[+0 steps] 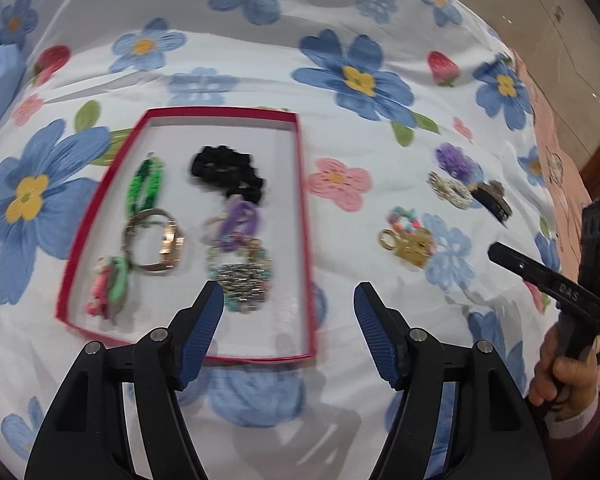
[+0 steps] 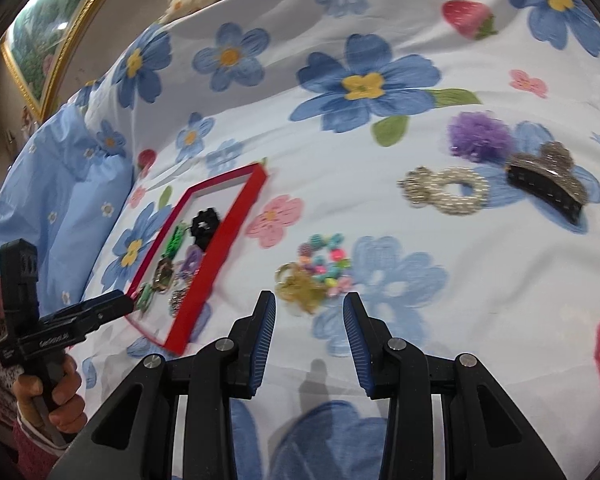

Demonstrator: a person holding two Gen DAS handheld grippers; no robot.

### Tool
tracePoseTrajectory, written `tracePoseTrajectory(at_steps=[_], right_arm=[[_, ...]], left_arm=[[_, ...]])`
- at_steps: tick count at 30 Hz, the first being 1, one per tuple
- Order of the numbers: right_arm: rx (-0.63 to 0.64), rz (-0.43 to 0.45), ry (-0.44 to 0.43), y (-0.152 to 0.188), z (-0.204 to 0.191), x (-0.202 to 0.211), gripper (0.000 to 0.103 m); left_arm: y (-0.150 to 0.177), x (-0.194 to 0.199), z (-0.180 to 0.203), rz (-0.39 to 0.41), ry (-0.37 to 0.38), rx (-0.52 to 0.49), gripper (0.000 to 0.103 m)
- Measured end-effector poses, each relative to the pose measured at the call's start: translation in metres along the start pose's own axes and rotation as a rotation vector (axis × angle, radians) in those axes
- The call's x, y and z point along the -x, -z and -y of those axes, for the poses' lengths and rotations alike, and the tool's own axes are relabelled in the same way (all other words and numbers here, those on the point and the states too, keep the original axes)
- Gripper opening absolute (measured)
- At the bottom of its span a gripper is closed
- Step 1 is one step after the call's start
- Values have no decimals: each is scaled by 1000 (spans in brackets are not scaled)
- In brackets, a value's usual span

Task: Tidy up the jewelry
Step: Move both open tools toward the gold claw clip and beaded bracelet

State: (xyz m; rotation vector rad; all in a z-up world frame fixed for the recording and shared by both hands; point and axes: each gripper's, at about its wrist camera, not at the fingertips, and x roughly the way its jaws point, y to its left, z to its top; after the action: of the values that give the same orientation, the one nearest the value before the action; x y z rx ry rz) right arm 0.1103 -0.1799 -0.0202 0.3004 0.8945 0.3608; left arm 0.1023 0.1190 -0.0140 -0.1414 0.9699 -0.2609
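My left gripper (image 1: 288, 300) and right gripper (image 2: 310, 312) both hang released and empty, the left over the red-rimmed shallow cardboard tray (image 1: 305, 216) of jewelry, the right just short of the colourful beaded bracelet (image 2: 326, 258) on the floral bedsheet (image 2: 340, 20).

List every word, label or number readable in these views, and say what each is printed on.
"DAS": on the side of the right tool, seen from the left wrist view; possibly part of a longer word.
White lettering on the side of the left tool, seen from the right wrist view: too blurred to read.
Nothing readable on the red tray, the jewelry or the floral bedsheet.
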Motion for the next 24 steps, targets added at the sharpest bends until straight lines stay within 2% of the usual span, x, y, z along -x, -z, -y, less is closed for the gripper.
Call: tracePoseTrajectory(at_steps=[13,22,24], right_arm=[[-18,-18,0,-12,30,-3,38],[-43,-12,-3,-19,47,-3,38],[-51,-13,-2,-20,52,-3,38]], left_arm=[[-11,-37,79,-31,91,-155,67],[-20,-91,122,-65,104,-238,67],[-20,-102,128,-79,91,-252,61]])
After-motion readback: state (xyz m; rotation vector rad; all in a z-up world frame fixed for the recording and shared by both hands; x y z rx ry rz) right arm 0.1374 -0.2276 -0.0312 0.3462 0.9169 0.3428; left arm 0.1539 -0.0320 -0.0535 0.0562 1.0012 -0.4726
